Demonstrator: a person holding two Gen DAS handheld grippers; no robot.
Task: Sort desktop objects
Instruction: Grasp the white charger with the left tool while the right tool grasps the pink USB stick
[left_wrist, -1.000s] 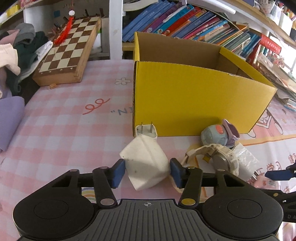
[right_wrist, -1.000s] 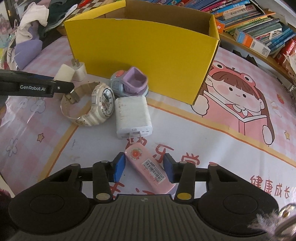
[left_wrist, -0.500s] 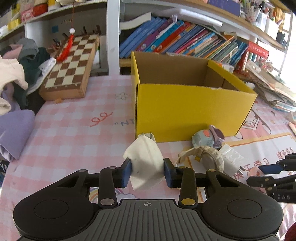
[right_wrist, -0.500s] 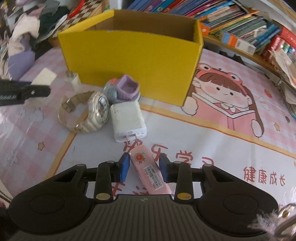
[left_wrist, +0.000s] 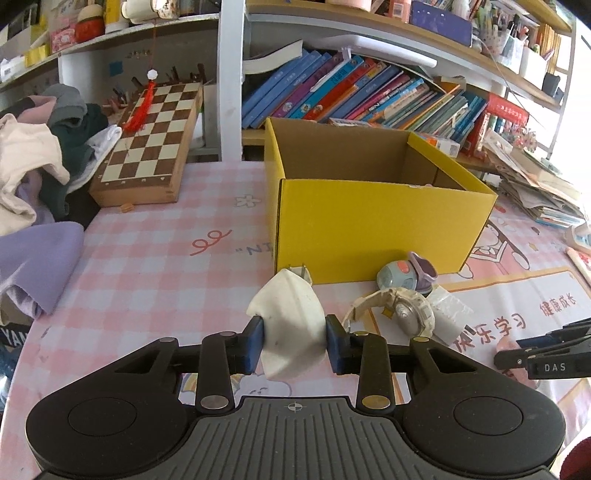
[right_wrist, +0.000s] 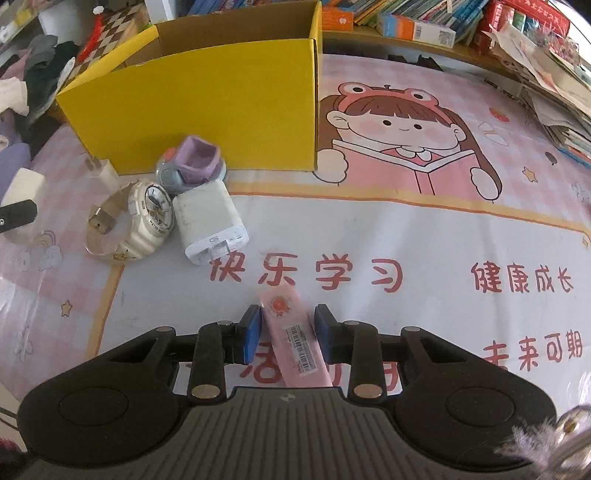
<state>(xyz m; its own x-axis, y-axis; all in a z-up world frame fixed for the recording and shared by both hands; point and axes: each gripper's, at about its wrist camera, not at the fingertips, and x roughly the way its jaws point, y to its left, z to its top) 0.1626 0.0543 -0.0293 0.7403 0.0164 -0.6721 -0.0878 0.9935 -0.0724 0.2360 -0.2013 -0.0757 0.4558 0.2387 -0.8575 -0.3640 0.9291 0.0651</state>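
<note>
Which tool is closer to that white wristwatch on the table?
Left. The left tool holds a white block right beside the wristwatch; the right tool, gripping a pink bar, sits farther off.

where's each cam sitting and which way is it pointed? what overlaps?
Left wrist: on the left gripper, facing along its fingers at the yellow box and bookshelf; its pads are shut on a white block, and the right gripper's tip shows at right.
Right wrist: on the right gripper, looking down across the mat at the box's front; its pads grip a pink bar, and the left gripper's tip shows at left.
Shared: box, watch, plug, purple toy.
</note>
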